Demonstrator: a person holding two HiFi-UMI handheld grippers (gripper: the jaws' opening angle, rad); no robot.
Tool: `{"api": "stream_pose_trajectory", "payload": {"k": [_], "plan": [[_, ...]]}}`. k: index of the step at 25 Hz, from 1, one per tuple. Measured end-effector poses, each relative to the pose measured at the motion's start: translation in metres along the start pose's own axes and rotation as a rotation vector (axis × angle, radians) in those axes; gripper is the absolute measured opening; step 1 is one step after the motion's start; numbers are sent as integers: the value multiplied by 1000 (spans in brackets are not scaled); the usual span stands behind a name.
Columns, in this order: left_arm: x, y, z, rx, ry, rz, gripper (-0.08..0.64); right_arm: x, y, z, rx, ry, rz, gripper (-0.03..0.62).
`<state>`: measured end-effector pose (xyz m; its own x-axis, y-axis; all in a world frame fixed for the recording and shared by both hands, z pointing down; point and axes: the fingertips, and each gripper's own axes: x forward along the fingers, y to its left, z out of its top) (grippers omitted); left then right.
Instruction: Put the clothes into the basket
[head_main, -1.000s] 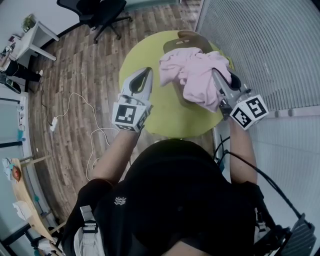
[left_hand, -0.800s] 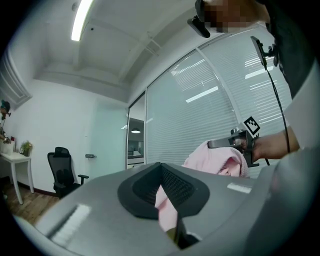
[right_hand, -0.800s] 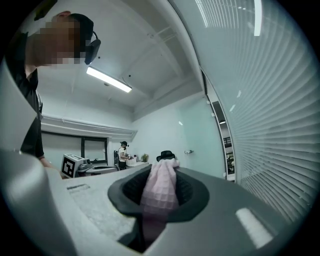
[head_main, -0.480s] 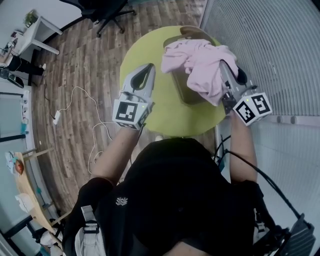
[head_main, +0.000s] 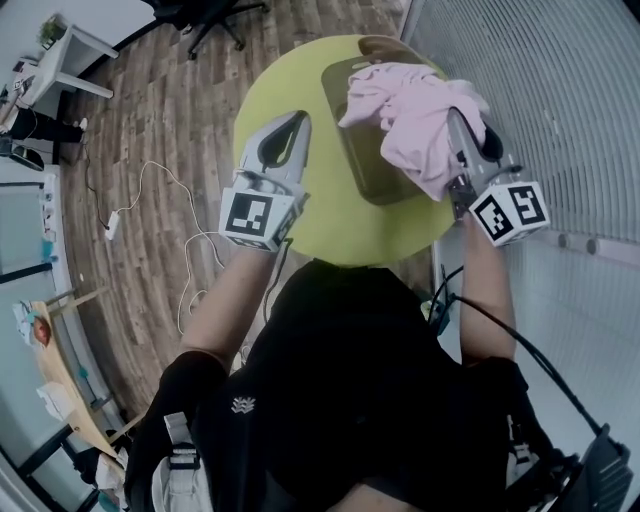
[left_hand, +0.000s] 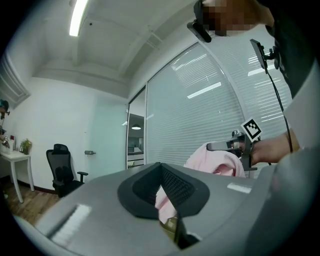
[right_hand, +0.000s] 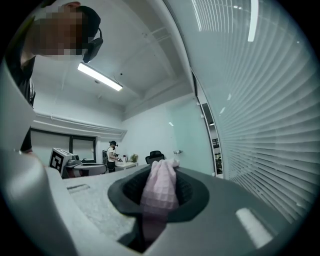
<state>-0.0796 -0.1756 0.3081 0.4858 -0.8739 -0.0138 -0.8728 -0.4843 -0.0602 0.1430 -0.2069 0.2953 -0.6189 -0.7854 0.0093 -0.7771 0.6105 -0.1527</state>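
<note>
Carried pink garment farther up across green table since a second ago with right gripper, pinched narrow on a fold, so now hangs over brown basket, seemingly ready for lowering and release; left gripper alongside, closed, empty.

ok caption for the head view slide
Right tongs hold a pink cloth over the basket on a green table.

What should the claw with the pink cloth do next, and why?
Probably lower the right claw a little: it pinches the crumpled pink cloth, which hangs over the brown rectangular basket on the round yellow-green table, not yet inside.
</note>
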Motion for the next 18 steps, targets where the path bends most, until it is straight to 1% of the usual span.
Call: {"api": "stream_pose_trajectory", "payload": {"k": [4,8,14,18], "plan": [[9,2,-3,-19,19,-40,6,2,1,-4,-13,16,-34,69],[22,5,-17,-29,17,-85,7,11,-7,-19,-10,45,-63,69],[30,11,-34,-48,42,-96,6,19,-13,-34,10,75,-82,69],[31,24,-53,-57,68,-105,6,34,-9,-59,34,102,-68,69]]}}
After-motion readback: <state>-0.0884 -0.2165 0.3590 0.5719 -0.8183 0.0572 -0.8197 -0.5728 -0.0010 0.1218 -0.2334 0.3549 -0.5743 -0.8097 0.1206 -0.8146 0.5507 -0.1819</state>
